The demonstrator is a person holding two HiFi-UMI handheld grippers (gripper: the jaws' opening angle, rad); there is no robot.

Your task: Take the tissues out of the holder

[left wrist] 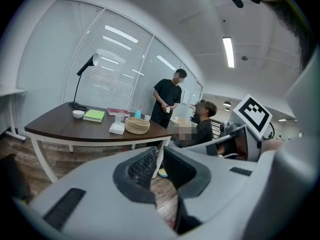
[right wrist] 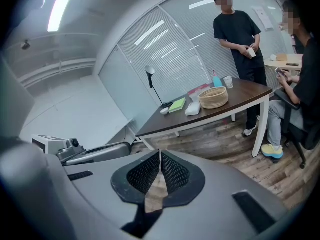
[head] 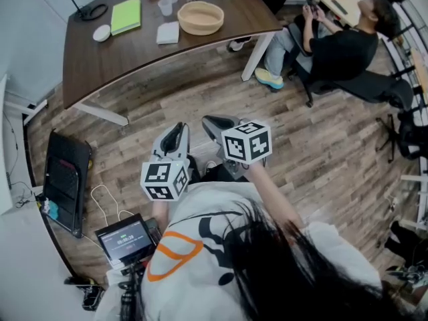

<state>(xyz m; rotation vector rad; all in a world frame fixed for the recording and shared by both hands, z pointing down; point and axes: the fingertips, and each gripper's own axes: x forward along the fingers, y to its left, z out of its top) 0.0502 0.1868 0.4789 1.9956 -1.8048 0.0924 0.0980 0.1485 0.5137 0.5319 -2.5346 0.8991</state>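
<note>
Floor: Wood planks (head: 200, 99) fill most of the head view, and we see them run from the table down to the person carrying the tools.

Table: A dark brown table (head: 134, 55) on white legs stands at the far side of the floor, well apart from both grippers.

People: A seated person (head: 341, 49) in black sits on a chair past the table's right end. In the gripper views we also see a standing person (right wrist: 240, 34) in black behind that end, holding something small and white.

Left gripper: The left gripper (left wrist: 156, 156) is held low, close to the wearer's body and pointed toward the table. We see its jaws slightly apart, with only a sliver of floor and a table leg showing between them and nothing gripped.

Right gripper: The right gripper (right wrist: 160, 154) is just beside the left one. We see its jaw tips drawn together, with nothing between them.

Basket: A round woven basket (head: 200, 17) sits on the table toward its right end.

Notebook: A green notebook (head: 126, 15) lies flat toward the table's left end.

Tissue holder: The white tissue holder (head: 168, 33) rests on the tabletop between the notebook and the basket, nearer the basket. No gripper touches it, and its contents are too small for us to make out.

Bowl: A small white bowl (head: 101, 33) sits just left of the notebook.
</note>
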